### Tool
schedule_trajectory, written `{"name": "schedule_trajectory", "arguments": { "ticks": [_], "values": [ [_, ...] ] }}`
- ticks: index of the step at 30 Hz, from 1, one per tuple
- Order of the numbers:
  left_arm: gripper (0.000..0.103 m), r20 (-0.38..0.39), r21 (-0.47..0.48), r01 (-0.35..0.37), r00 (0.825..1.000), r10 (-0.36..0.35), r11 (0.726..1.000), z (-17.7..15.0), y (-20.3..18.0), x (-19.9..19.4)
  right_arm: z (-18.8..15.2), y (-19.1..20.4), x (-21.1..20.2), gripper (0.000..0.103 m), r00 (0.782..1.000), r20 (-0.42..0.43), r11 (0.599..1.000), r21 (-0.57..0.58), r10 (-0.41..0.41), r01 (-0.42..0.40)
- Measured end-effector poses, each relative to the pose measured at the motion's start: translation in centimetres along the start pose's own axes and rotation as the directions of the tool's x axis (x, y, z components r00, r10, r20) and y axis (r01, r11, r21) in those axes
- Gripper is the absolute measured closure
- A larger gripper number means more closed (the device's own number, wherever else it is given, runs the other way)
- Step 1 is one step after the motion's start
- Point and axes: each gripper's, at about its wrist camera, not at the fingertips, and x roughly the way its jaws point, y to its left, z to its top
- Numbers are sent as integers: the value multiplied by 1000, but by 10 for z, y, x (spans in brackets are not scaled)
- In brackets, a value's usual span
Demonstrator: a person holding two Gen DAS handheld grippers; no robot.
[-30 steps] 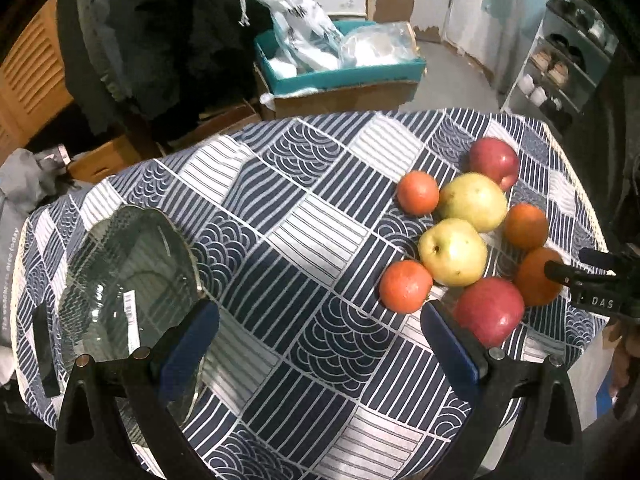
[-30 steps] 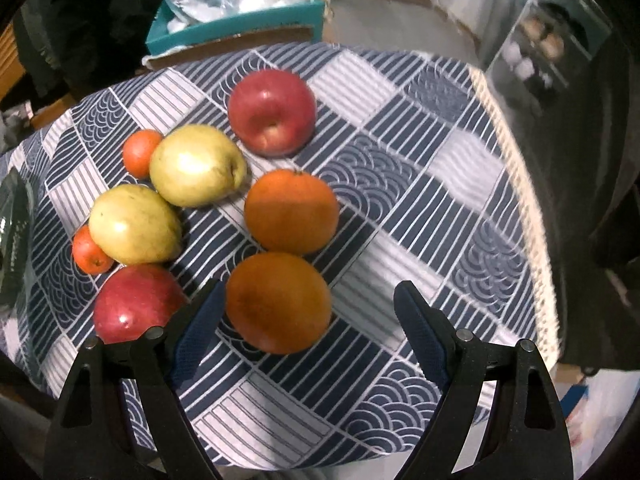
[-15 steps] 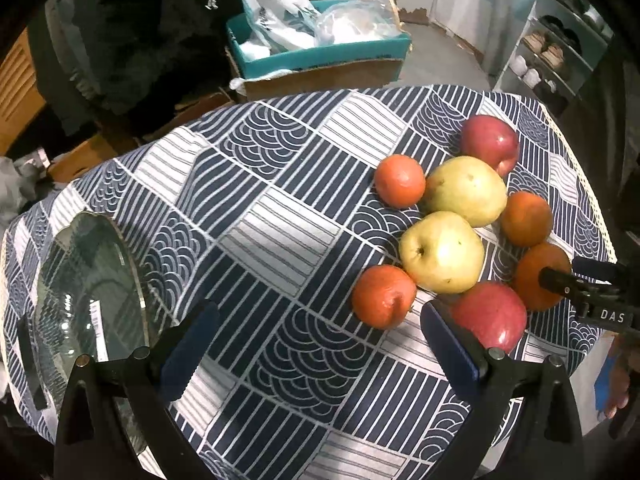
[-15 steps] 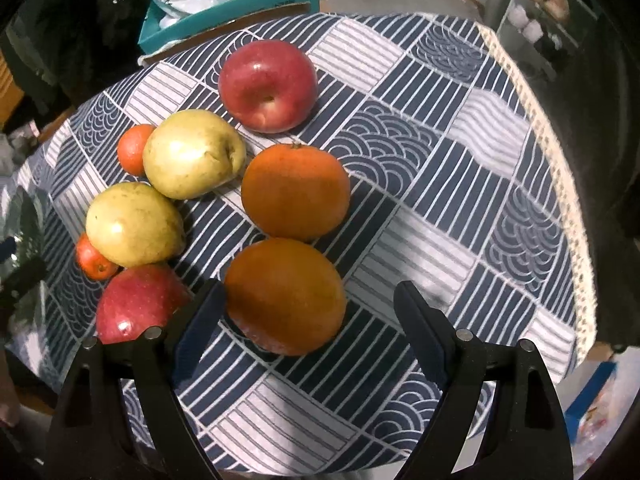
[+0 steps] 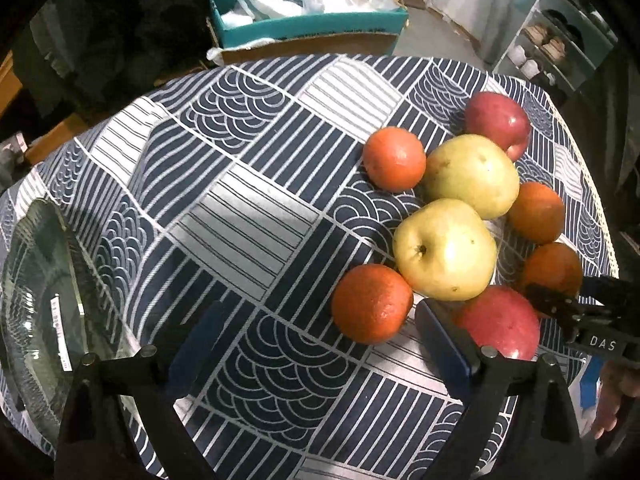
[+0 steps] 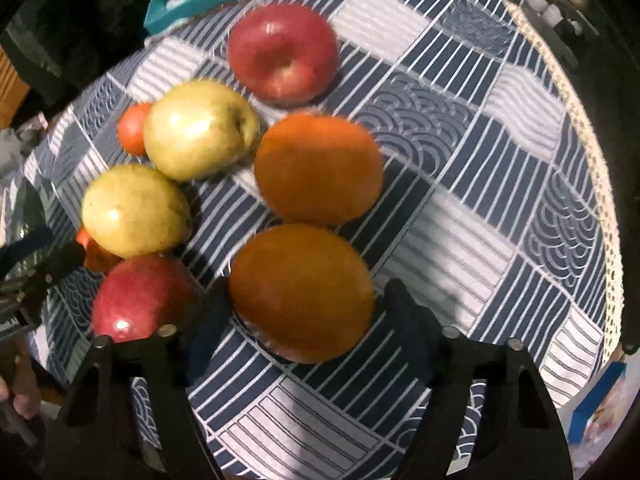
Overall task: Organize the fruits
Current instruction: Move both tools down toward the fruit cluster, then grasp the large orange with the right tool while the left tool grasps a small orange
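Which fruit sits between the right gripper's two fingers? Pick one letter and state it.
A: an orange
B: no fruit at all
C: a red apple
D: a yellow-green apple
A: in the right wrist view the right gripper is closed on the nearest orange, one finger on each side of it. The red apple lies outside the fingers, toward the picture's left.

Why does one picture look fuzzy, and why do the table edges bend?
Right wrist view: motion blur smears the oranges and red apple. Left wrist view: sharp, glare spots on the yellow apple, reflections in the glass plate. Both views: the fisheye lens curves the tablecloth and darkens the corners.
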Motion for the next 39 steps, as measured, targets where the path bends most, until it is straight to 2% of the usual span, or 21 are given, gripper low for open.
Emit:
{"name": "schedule_trajectory", "arguments": {
  "ticks": [6, 9, 13, 22, 24, 26, 27, 39],
  "values": [
    [11, -22, -4, 37, 999, -37, 999, 2, -1, 14, 2, 5, -2, 37, 1000, 13, 1000, -14, -23, 23],
    [11, -20, -3, 61, 998, -61, 998, 2, 0, 15, 6, 0, -7, 37, 1000, 30, 1000, 5, -7, 7],
    [22, -42, 12, 110, 993, -110, 994, -1, 1, 17, 12, -2, -23, 37, 996, 85, 1000, 17, -12, 11],
    [27, -23, 77, 77, 997, -76, 994, -4, -11, 19, 19, 4, -34, 37, 992, 122, 1000, -11, -26, 27],
    [35, -22, 81, 88, 996, -87, 993, -2, -14, 20, 14, 3, -34, 37, 992, 124, 1000, -17, -23, 26],
    [52, -31, 72, 122, 992, -120, 990, -2, -16, 20, 13, 3, -35, 37, 992, 124, 1000, -19, -16, 19],
    [55, -36, 67, 136, 990, -133, 988, -3, -17, 21, 13, 3, -35, 37, 992, 125, 1000, -20, -16, 18],
    [58, 5, 54, 61, 998, -62, 997, -10, -15, 12, 14, 7, -59, 37, 982, 190, 999, -42, -6, 14]
  ]
}}
